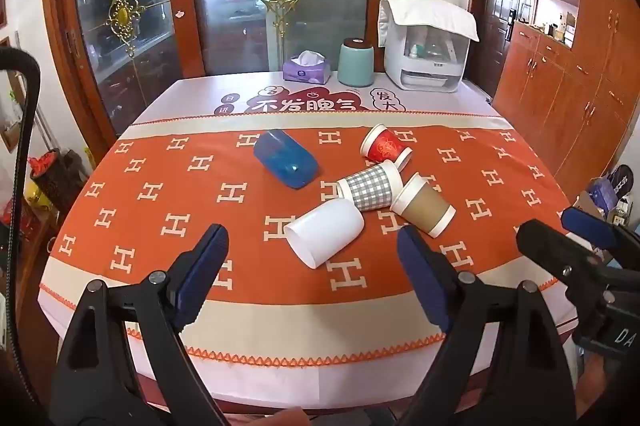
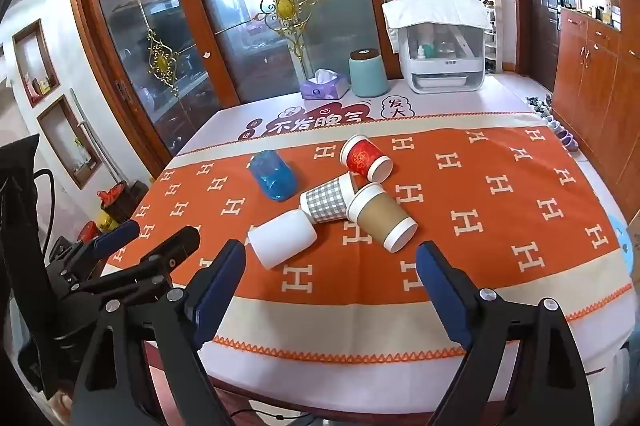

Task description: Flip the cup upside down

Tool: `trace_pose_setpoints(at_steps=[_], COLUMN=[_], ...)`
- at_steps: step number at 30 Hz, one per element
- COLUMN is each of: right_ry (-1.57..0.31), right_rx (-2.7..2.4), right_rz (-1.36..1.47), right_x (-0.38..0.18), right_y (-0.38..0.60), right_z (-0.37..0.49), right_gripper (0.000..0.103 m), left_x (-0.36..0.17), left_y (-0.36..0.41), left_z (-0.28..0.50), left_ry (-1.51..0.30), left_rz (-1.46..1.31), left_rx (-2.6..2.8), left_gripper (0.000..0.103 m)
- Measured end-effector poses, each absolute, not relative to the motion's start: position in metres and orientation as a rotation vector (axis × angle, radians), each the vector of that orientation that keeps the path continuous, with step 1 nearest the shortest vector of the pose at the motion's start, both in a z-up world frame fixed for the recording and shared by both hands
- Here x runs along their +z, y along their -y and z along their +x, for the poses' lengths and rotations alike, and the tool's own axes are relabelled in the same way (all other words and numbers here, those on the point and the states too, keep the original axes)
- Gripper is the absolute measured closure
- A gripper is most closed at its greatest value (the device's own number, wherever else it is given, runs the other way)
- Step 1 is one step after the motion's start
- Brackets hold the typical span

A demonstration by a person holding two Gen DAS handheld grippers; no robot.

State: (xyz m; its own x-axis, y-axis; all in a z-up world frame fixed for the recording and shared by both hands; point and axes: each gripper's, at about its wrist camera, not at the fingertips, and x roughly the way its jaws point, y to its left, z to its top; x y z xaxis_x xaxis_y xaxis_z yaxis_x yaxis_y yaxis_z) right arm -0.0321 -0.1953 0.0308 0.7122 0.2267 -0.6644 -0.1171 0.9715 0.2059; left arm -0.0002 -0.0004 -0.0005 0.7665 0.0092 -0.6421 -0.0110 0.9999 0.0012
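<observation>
Both grippers, left gripper [image 1: 312, 250] and right gripper [image 2: 332, 262], spread wide, holding nothing. 5 cups lie tipped at table centre; white cup [image 1: 325, 231] nearest, at 12 o'clock. Risk: it touches the checked cup [image 1: 370, 186], so a careless grab may roll neighbours.

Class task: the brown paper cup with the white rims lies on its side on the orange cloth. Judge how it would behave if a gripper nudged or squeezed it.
The brown paper cup lies on its side, so a nudge would probably roll it in a curve, since it tapers. It looks like thin, empty paper: likely light and easily crushed. It seems to touch the checked cup, which may shift too.
</observation>
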Motion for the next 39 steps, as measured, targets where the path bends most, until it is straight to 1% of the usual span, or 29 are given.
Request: trace_pose_setpoints(at_steps=[6,14,19,22,39], right_ry=[-0.76,-0.766,-0.779,-0.777,-0.795], right_rx=[0.191,0.186,0.18,0.176,0.176], right_rz=[0.155,0.153,0.148,0.151,0.163], right_x=[0.029,0.028,0.02,0.018,0.015], right_y=[0.195,0.196,0.193,0.194,0.199], right_z=[-0.03,-0.027,-0.022,-0.02,-0.012], right_gripper=[0.013,0.013,0.013,0.013,0.013], left_x=[-0.002,-0.01,-0.011,-0.011,-0.013], left_y=[0.0,0.002,0.001,0.0,0.001], left_z=[-0.001,0.01,0.013,0.015,0.018], left_ry=[-0.697,-0.753,-0.762,-0.766,-0.755], left_rz=[0.013,-0.013,-0.019,-0.025,-0.025], left_rx=[0.015,-0.048,-0.063,-0.063,-0.048], left_gripper=[0.019,0.019,0.026,0.028,0.028])
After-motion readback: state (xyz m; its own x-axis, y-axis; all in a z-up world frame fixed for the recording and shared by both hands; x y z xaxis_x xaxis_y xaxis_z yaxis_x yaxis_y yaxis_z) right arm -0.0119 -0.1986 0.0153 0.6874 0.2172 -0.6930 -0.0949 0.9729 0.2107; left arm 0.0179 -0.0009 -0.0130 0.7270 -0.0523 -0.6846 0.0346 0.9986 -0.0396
